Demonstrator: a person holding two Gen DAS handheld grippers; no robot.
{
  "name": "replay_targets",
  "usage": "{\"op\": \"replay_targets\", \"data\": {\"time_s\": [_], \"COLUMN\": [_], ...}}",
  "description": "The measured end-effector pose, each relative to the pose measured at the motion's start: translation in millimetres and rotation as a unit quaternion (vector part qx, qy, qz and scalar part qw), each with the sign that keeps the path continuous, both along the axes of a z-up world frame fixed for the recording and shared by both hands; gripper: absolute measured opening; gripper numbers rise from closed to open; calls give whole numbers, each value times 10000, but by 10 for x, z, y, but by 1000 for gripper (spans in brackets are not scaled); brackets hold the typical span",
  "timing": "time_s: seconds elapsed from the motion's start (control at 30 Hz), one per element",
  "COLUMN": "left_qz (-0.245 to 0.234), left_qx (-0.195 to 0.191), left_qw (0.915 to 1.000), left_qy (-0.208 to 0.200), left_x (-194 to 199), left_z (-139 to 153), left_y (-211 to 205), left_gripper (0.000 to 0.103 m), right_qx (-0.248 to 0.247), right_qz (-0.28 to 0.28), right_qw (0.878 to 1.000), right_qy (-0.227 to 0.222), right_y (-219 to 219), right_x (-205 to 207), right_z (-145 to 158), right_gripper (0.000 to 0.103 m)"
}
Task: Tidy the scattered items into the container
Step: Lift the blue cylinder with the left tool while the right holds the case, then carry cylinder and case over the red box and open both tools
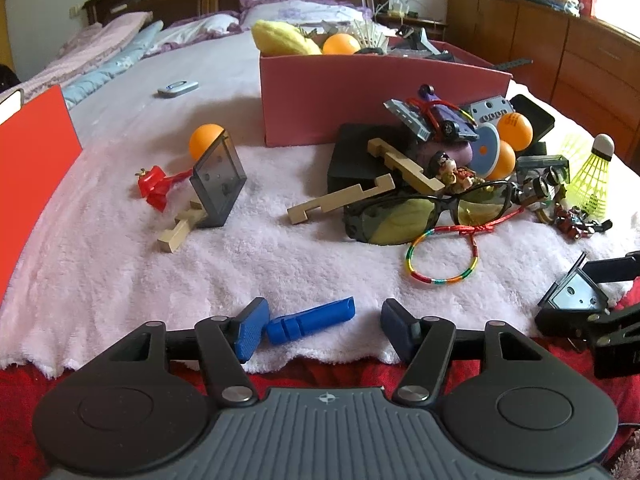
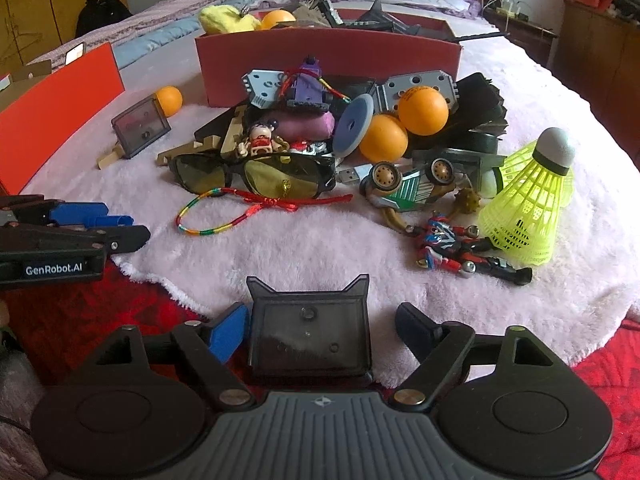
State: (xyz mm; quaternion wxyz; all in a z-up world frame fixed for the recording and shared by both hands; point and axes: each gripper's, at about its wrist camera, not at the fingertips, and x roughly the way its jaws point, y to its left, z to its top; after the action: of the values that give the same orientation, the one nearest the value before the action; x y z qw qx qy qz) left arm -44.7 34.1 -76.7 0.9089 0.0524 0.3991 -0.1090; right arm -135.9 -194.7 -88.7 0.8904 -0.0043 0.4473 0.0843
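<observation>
The pink box [image 1: 360,92] stands at the back of the white towel [image 1: 240,264], holding several items. A pile of toys, sunglasses [image 1: 424,212] and orange balls lies in front of it. My left gripper [image 1: 320,324] is open, low at the towel's near edge, with a blue plastic piece [image 1: 310,320] lying between its fingers. My right gripper [image 2: 320,328] is open, and a smoky clear plastic case [image 2: 308,332] lies between its fingers, touching the left pad; it also shows in the left wrist view [image 1: 572,300]. The box shows in the right wrist view [image 2: 328,60].
A second smoky case [image 1: 218,180], wooden puzzle pieces [image 1: 340,200], a red toy [image 1: 156,184], a rainbow bracelet [image 1: 440,256], a yellow shuttlecock [image 2: 528,200], a toy car [image 2: 408,184] and an action figure [image 2: 448,248] lie about. A red board [image 1: 32,160] stands left.
</observation>
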Motion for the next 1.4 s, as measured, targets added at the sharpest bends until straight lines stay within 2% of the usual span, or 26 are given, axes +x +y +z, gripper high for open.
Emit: {"op": "replay_targets", "data": {"time_s": [0.13,0.53,0.6,0.63,0.67,0.8,0.93,1.1,1.4], "left_qz": [-10,149,185,200,211,242,215,25,-181], "left_qx": [-13,74,37,31,17,-115,-269,-149,-239], "left_qw": [10000,9998,9997,9997,9997,9996,9994,9994,9987], "left_qy": [-2,144,158,141,121,44,-47,-304,-420], "left_x": [-7,5,3,-2,-7,-21,-39,-69,-12], "left_z": [0,29,36,41,51,114,198,342,489], "left_y": [34,16,27,31,38,62,65,-19,-142], "left_gripper": [62,64,61,57,48,46,46,46,46], "right_qx": [-44,-114,-144,-137,-131,-115,-100,-21,75], "right_qz": [140,184,190,186,181,170,184,174,120], "right_qw": [9999,9998,9997,9997,9997,9997,9997,9992,9984], "right_qy": [80,37,18,-2,-22,-109,-155,-349,-554], "right_y": [42,58,64,59,55,43,39,6,-42], "right_x": [17,-8,-18,-21,-25,-37,-40,-28,61], "right_z": [-36,-25,-15,-8,-1,33,59,193,371], "right_gripper": [95,94,91,89,84,63,63,63,63]}}
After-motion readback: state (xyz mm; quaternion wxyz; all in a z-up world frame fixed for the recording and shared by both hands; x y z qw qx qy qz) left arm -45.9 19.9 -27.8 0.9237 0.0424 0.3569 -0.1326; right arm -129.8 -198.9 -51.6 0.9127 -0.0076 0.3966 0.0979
